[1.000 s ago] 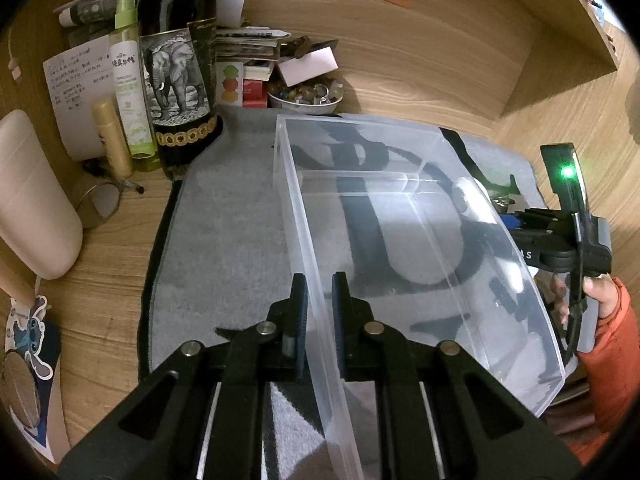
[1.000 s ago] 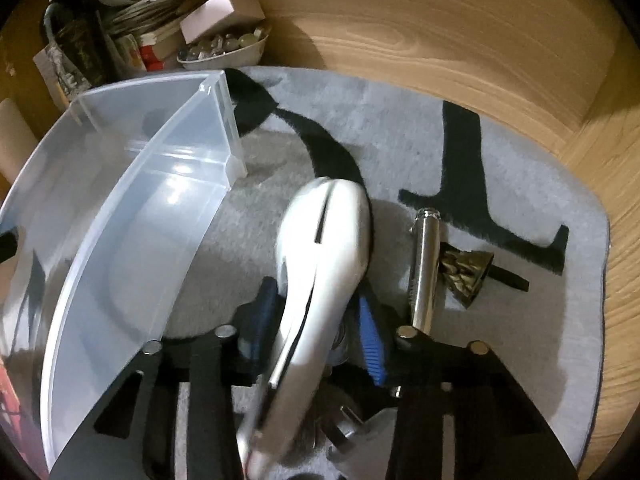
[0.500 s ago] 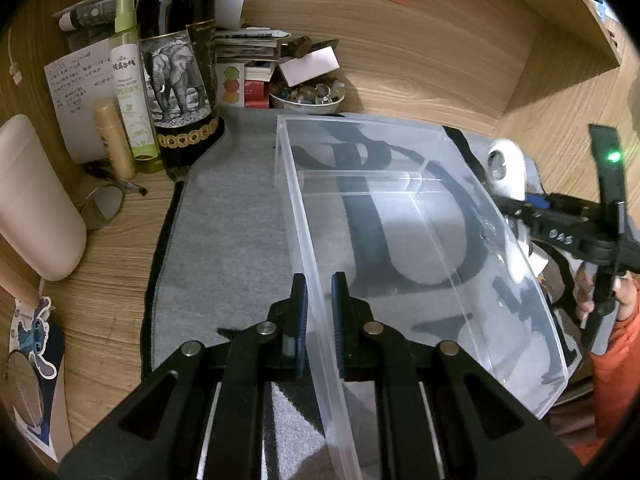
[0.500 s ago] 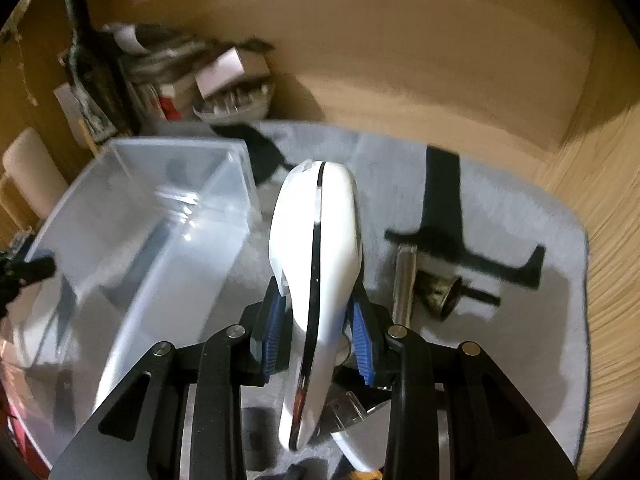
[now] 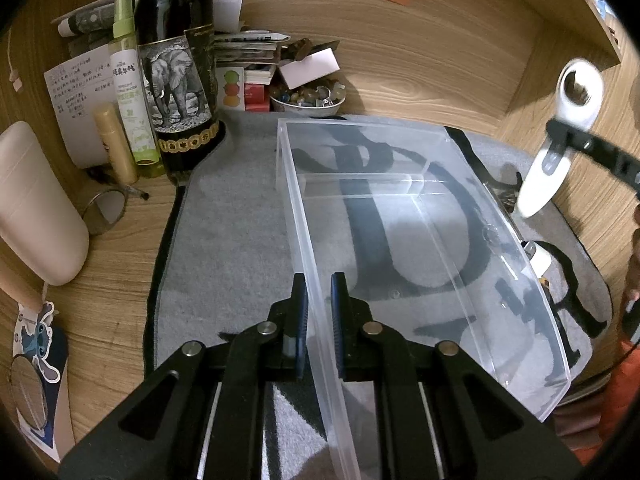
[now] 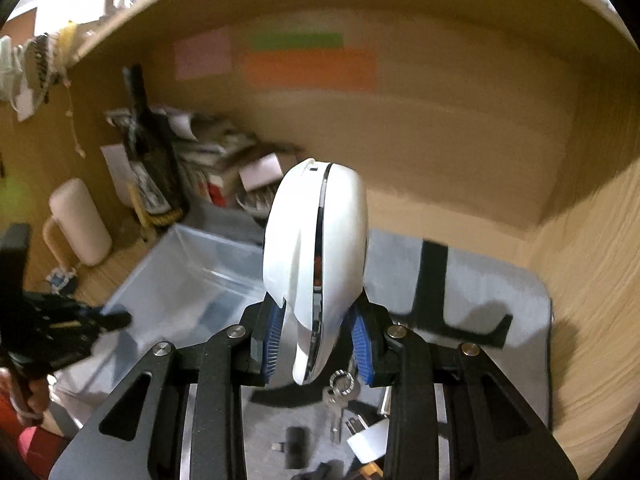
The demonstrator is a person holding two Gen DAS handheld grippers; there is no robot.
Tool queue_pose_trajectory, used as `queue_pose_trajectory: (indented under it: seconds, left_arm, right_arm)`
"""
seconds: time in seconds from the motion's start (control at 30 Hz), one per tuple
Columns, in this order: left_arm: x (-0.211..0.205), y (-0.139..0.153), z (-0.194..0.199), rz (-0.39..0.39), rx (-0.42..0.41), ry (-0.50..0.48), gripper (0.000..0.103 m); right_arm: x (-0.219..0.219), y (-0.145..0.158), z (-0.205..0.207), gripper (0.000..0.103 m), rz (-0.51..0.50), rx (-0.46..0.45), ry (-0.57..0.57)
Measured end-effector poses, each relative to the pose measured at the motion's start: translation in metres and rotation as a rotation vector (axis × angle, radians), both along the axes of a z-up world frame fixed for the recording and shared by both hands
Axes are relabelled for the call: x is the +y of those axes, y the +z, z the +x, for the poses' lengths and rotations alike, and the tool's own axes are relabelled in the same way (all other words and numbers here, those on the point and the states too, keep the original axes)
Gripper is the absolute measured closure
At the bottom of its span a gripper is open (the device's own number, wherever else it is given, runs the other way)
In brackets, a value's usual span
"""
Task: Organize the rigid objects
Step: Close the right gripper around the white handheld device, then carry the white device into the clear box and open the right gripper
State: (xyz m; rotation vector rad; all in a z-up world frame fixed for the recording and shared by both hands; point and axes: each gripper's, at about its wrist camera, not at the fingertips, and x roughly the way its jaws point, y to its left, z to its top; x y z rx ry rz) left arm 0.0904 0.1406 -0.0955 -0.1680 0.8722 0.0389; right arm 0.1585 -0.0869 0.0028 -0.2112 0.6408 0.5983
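My left gripper (image 5: 318,312) is shut on the near left wall of a clear plastic bin (image 5: 400,208) that rests on the grey mat (image 5: 236,248). My right gripper (image 6: 316,340) is shut on a white oblong gadget (image 6: 316,256) with a dark seam and holds it high above the mat. In the left wrist view the gadget (image 5: 560,140) hangs in the air to the right of the bin, above its right wall. Keys (image 6: 340,400), a white plug (image 6: 370,444) and a small black piece (image 6: 298,444) lie on the mat below the right gripper.
A dark wine bottle (image 5: 176,72), a green spray bottle (image 5: 130,92), a gold tube (image 5: 114,140), a bowl of small items (image 5: 308,96), papers and boxes crowd the back left. A beige cushion-like object (image 5: 36,204) lies at the left. Wooden walls enclose the desk.
My right gripper has lifted the white gadget off the mat and raised it high, toward the bin's right side. The left gripper and the bin have stayed put.
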Motion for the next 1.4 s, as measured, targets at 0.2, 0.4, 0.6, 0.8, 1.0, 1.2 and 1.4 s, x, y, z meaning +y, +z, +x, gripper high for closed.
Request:
queue_pose_trajectory:
  seconds: [0.2,0.4,0.6,0.8,1.0,1.2,1.4]
  left_arm:
    - [-0.002,0.000,0.000,0.007,0.000,-0.002,0.092]
    - [-0.002,0.000,0.000,0.010,-0.002,0.000,0.092]
    - [-0.002,0.000,0.000,0.012,-0.003,0.001,0.092]
    - [-0.003,0.000,0.000,0.015,-0.003,0.001,0.092]
    - [-0.002,0.000,0.000,0.014,-0.005,0.003,0.092]
    - [-0.001,0.000,0.001,0.009,-0.005,0.002,0.092]
    - [-0.002,0.000,0.000,0.010,-0.005,0.002,0.092]
  right_arm:
    - [0.012,0.020,-0.020,0.075,0.030,-0.053,0.067]
    - [0.031,0.016,-0.034,0.075,0.040,-0.033,0.164]
    - [0.058,-0.012,-0.032,0.075,0.004,0.047,0.228]
    - [0.081,-0.043,-0.021,0.075,-0.038,0.148,0.269]
    - [0.096,-0.060,-0.015,0.075,-0.088,0.192,0.299]
    - [0.107,-0.074,-0.003,0.075,-0.145,0.225,0.307]
    - [0.115,-0.093,0.004,0.075,-0.227,0.263,0.331]
